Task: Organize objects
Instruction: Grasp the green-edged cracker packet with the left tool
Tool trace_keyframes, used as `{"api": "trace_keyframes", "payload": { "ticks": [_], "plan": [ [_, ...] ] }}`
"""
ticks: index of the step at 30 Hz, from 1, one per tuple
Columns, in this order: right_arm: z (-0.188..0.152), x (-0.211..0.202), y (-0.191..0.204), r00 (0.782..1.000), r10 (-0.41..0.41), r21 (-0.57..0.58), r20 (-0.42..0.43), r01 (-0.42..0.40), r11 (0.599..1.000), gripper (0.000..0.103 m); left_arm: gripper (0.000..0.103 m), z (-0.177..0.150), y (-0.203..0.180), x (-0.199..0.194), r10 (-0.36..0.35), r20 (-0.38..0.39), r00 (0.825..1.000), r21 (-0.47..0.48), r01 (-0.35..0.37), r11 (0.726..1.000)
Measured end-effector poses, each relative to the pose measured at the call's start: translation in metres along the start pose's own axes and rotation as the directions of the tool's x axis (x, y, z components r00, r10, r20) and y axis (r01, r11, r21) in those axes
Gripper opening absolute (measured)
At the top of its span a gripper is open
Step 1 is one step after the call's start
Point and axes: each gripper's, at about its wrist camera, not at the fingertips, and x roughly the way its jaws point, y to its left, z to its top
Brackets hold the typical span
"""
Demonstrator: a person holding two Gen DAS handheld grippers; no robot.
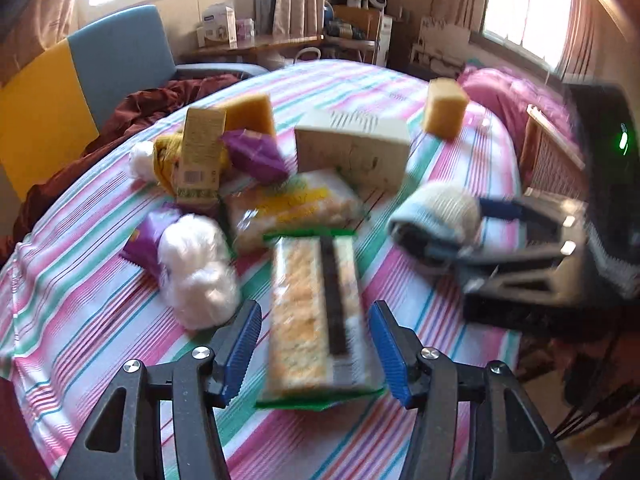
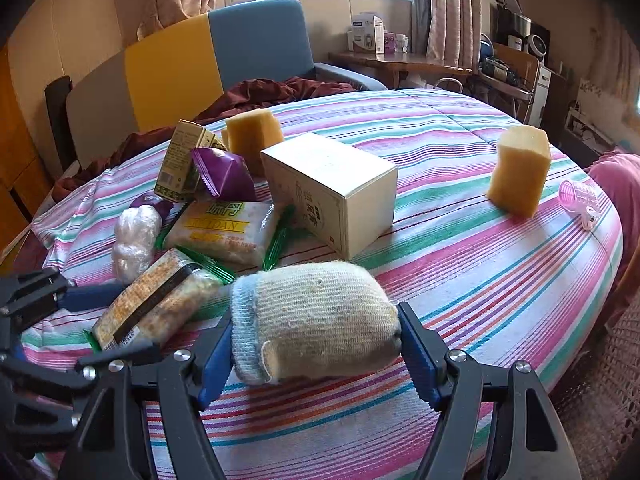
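Observation:
My left gripper is open, its blue pads on either side of a long clear cracker packet with green ends that lies on the striped cloth. The pads do not touch the packet. The same packet shows in the right wrist view, with my left gripper around it. My right gripper is shut on a rolled knitted cream glove with a blue cuff. The glove also shows in the left wrist view, held by my right gripper.
A pile lies behind the packet: a second cracker packet, a white box, a purple pouch, a green carton, white wrapped balls, a sponge. Another sponge and a pink roller stand right.

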Motion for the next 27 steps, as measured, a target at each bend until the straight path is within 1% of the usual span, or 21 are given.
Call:
{"api": "trace_keyframes", "payload": {
  "ticks": [2,3,5,6,7,9,10,14,17,20,23,27],
  "plan": [
    [-0.001,0.000,-0.001,1.000,0.002,0.001,0.000,-0.002,1.000,0.074,0.057,0.004,-0.004,0.002,-0.002,0.012,1.000,-0.009,0.002,1.000],
    [-0.001,0.001,-0.001,1.000,0.005,0.005,-0.002,-0.005,1.000,0.074,0.057,0.005,-0.008,0.006,0.022,0.005,1.000,0.003,-0.022,1.000],
    [-0.002,0.003,-0.003,1.000,0.017,0.017,-0.015,-0.017,1.000,0.074,0.055,0.004,-0.013,0.017,0.106,-0.014,0.994,0.036,-0.105,0.994],
    [-0.003,0.004,-0.004,0.999,0.025,0.029,-0.025,-0.025,0.999,0.074,0.048,0.002,-0.013,0.022,0.122,-0.029,0.992,0.041,-0.121,0.992],
    [-0.004,0.005,-0.004,0.999,0.027,0.032,-0.024,-0.026,0.999,0.074,0.045,-0.001,-0.012,0.022,0.098,-0.019,0.995,0.024,-0.098,0.995],
    [-0.004,0.004,-0.002,1.000,0.018,0.018,-0.023,-0.018,1.000,0.074,0.044,-0.005,-0.006,0.019,0.064,-0.003,0.998,-0.025,-0.064,0.998],
    [-0.004,0.003,-0.001,1.000,0.016,0.017,-0.021,-0.016,1.000,0.074,0.043,-0.007,-0.005,0.017,0.059,0.008,0.998,-0.039,-0.059,0.998],
    [-0.005,0.002,0.000,1.000,0.011,0.012,-0.021,-0.011,1.000,0.073,0.043,-0.020,-0.007,0.008,0.087,0.042,0.995,-0.052,-0.085,0.995],
    [-0.006,0.001,0.002,1.000,0.002,0.002,-0.019,-0.001,1.000,0.072,0.042,-0.028,-0.007,0.000,0.101,0.049,0.994,-0.076,-0.097,0.992],
    [-0.004,0.001,0.005,1.000,-0.010,-0.014,-0.019,0.010,1.000,0.072,0.042,-0.039,-0.002,-0.012,0.097,0.047,0.994,-0.117,-0.091,0.989],
    [-0.004,0.000,0.006,1.000,-0.019,-0.019,-0.019,0.019,1.000,0.072,0.042,-0.049,0.008,-0.031,0.110,0.061,0.992,-0.168,-0.099,0.981],
    [-0.005,-0.001,0.012,0.999,-0.040,-0.040,-0.019,0.039,0.998,0.072,0.042,-0.063,0.021,-0.056,0.157,0.076,0.985,-0.224,-0.136,0.965]
  ]
}}
